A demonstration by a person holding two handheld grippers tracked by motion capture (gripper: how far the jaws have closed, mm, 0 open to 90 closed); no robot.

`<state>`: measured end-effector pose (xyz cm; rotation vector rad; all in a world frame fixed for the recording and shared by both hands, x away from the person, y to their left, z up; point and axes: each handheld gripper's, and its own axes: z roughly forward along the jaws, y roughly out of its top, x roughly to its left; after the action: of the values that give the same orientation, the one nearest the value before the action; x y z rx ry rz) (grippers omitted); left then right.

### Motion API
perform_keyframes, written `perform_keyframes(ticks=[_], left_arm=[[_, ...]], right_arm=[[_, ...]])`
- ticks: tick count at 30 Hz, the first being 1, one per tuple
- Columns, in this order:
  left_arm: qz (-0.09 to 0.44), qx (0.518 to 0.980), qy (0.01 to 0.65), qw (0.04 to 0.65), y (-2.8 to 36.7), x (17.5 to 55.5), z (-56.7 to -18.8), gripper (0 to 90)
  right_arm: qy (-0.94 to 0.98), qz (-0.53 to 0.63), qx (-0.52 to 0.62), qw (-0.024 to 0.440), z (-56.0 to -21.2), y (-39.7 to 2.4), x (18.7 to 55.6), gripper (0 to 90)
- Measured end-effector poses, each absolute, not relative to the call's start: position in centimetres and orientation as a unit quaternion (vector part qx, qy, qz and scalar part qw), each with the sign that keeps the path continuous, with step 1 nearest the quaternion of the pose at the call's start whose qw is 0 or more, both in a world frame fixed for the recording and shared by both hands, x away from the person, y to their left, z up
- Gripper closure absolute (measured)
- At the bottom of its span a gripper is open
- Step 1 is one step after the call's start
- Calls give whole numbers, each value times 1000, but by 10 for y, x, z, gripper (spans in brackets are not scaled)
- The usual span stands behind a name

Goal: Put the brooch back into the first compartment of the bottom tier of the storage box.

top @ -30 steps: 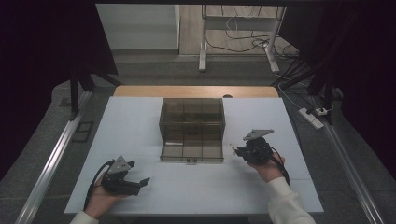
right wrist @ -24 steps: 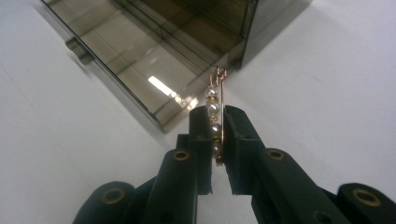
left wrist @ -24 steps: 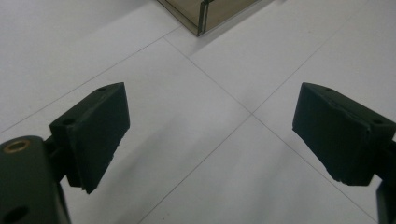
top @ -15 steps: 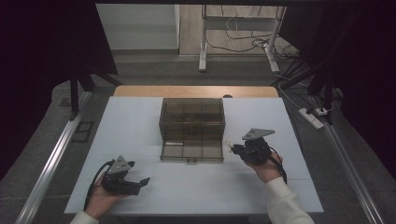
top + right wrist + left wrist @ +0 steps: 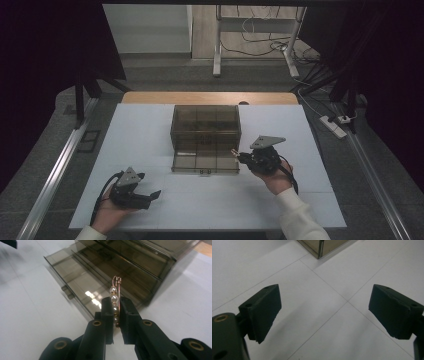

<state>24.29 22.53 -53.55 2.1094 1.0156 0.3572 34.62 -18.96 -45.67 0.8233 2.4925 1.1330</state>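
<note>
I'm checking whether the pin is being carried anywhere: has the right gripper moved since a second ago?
Yes, slightly. In the high view the right gripper, shut on a gold pearl-beaded pin, has crept leftward, closer to the smoky transparent plastic drawer box.

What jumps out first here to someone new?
The right gripper, beside the open bottom drawer of the smoky drawer box mid-table, pinches a gold pin strung with pearls. The left gripper rests open near the table's front left.
</note>
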Motion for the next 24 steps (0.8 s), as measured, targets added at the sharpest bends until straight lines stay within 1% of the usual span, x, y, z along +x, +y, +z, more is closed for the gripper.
perform_keyframes(ticks=[9, 24], left_arm=[[138, 824, 398, 380, 226, 243, -535, 109], [138, 821, 400, 384, 227, 242, -534, 108]], right_arm=[[866, 401, 267, 135, -458, -171, 348, 817], [868, 404, 258, 132, -464, -152, 354, 816]])
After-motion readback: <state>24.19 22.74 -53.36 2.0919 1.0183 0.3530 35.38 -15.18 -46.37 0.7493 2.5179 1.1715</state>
